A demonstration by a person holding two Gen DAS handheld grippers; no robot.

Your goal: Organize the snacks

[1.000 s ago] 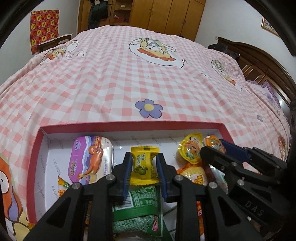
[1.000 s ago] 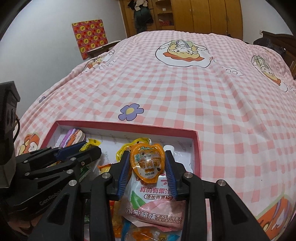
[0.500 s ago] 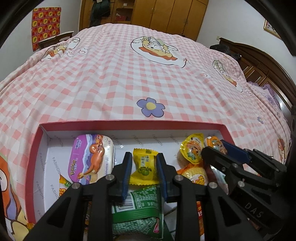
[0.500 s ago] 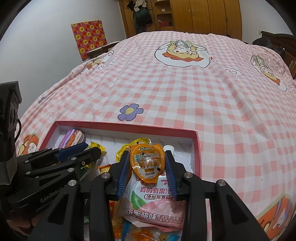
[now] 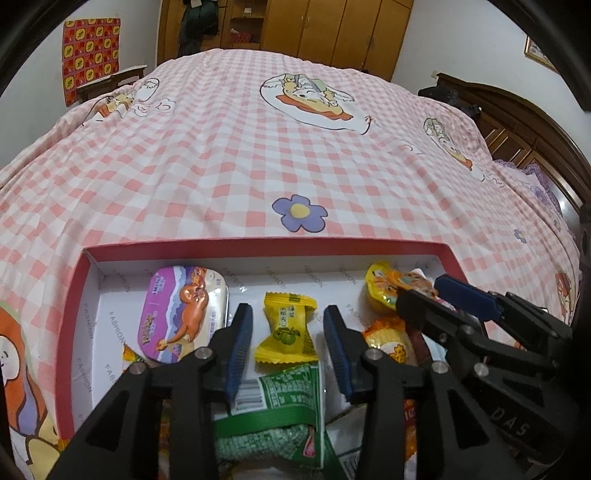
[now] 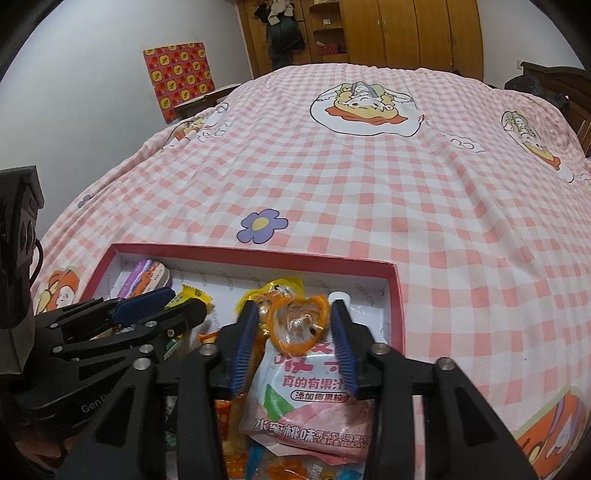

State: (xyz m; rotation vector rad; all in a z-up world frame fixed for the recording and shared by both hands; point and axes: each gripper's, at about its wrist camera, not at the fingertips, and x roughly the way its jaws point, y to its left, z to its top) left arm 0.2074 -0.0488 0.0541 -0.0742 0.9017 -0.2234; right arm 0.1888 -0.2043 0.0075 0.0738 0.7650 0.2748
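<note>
A red-rimmed white box [image 5: 258,244] lies on the bed with several snacks in it. My left gripper [image 5: 288,334] is open; a yellow wrapped candy [image 5: 286,328] lies on the box floor between its fingers, free of both. A purple tin [image 5: 183,314] lies to its left and a green packet [image 5: 280,402] under the fingers. My right gripper [image 6: 293,326] is open around an orange jelly cup [image 6: 297,325], which is blurred and tipped over a pink peach pouch [image 6: 310,406]. The box also shows in the right wrist view [image 6: 397,317].
The pink checked bedspread [image 5: 258,147] stretches beyond the box, with a purple flower print [image 5: 299,213]. A wooden headboard [image 5: 517,122] is at the right and wardrobes [image 6: 406,33] stand at the back. Yellow jelly cups [image 5: 384,291] lie at the box's right end.
Both grippers have opened. The yellow candy dropped from the left gripper to the box floor, and the orange jelly cup has come loose between the right fingers.
</note>
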